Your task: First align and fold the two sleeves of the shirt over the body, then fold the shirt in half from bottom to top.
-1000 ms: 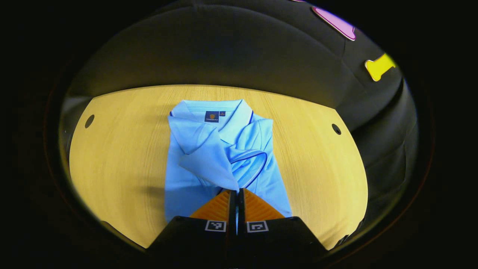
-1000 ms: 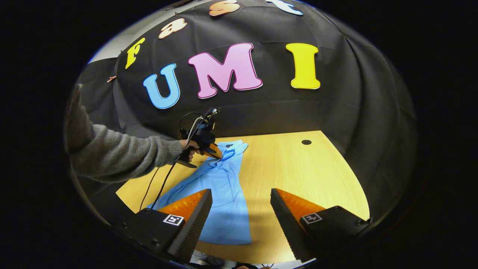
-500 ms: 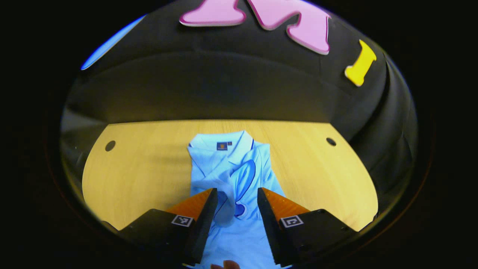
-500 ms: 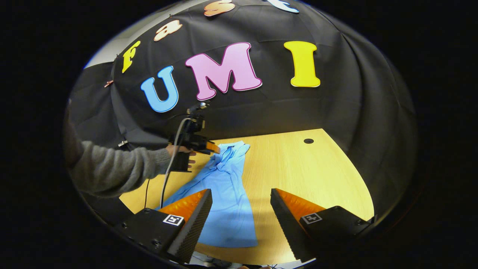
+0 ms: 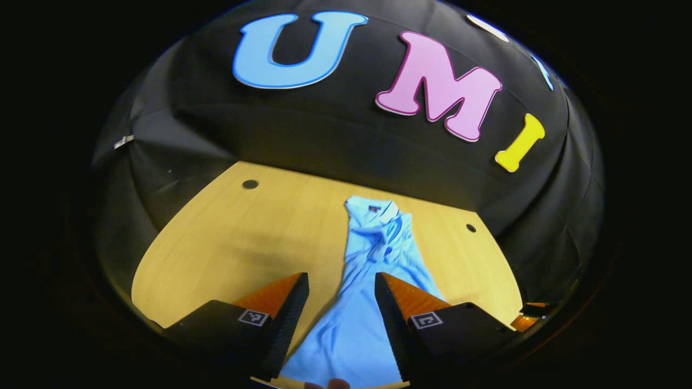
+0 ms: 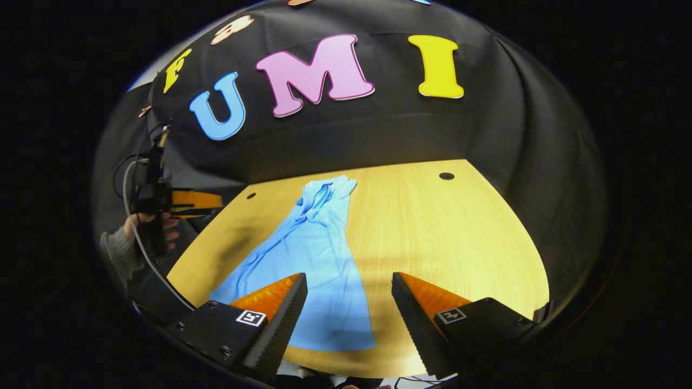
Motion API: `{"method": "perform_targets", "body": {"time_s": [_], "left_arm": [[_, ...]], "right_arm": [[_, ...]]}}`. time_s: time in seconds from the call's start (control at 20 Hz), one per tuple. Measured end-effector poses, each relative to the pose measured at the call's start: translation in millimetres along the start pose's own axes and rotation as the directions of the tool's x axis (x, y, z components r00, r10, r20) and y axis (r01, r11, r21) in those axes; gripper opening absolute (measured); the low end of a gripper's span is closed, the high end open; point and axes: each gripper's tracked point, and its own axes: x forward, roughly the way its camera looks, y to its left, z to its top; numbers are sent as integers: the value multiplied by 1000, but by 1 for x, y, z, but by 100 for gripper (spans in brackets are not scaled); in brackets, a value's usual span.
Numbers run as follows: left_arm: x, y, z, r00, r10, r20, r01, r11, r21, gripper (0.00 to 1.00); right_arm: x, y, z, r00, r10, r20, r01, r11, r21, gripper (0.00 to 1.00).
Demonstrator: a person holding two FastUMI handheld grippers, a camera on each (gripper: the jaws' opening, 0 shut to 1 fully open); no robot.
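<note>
Smoothly laid on the wood-grain desk (image 6: 432, 227), the soft blue shirt (image 6: 319, 254) has sleeves folded in; left tool (image 5: 340, 308) and right tool (image 6: 348, 308) gape wide, holding nothing.

The shirt (image 6: 319, 259) is soft, matt knit cloth. The counter (image 6: 448, 227) is smooth pale wood with fine grain. The wall (image 6: 378, 135) is matt cloth.
</note>
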Motion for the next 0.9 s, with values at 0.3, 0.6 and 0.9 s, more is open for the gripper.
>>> {"method": "perform_targets", "body": {"time_s": [0.3, 0.6, 0.9], "left_arm": [[-34, 44, -105, 983, 59, -176, -54, 998, 32, 81], [-25, 65, -184, 924, 105, -369, -62, 990, 125, 81], [-11, 63, -206, 892, 102, -441, -58, 992, 112, 81]], "right_arm": [[1, 4, -52, 991, -28, -129, 25, 999, -21, 98], [11, -8, -108, 954, -79, -288, 59, 995, -79, 98], [21, -13, -127, 927, -119, -357, 84, 990, -111, 98]]}}
